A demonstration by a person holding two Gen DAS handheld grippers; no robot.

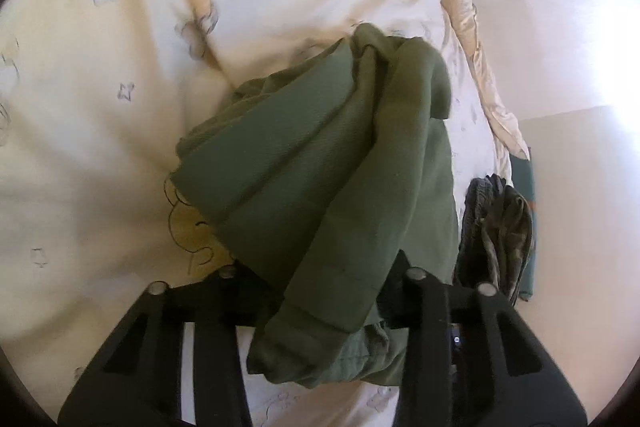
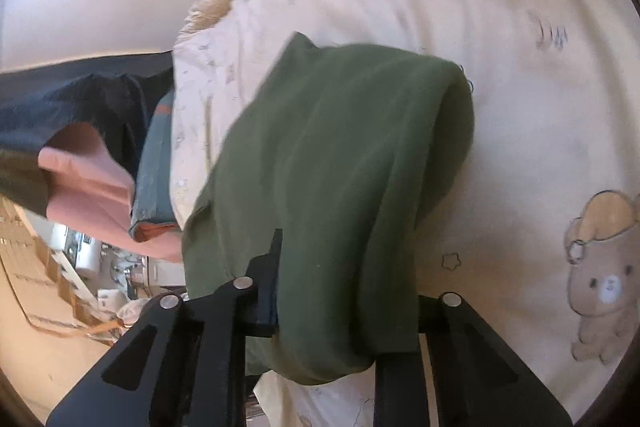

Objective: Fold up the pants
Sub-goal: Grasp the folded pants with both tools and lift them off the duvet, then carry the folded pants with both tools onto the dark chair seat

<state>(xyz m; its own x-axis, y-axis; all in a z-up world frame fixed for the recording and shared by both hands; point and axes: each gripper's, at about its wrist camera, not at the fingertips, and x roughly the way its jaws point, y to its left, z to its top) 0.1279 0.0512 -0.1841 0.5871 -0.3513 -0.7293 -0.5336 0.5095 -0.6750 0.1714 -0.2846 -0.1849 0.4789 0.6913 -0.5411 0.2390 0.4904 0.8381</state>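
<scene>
Covering the bed, a cream blanket (bear-printed).

A bed covered by a cream quilt printed with small bears and stars carries the green pants, bunched in folds on it, and a dark crumpled garment near its edge.

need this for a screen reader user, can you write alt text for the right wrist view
The right gripper has its jaws shut on a bunched fold of green pants, which drape over a cream quilt printed with cartoon bears. At left, past the quilt's edge, lie a teal folded cloth and a pink garment.
</scene>
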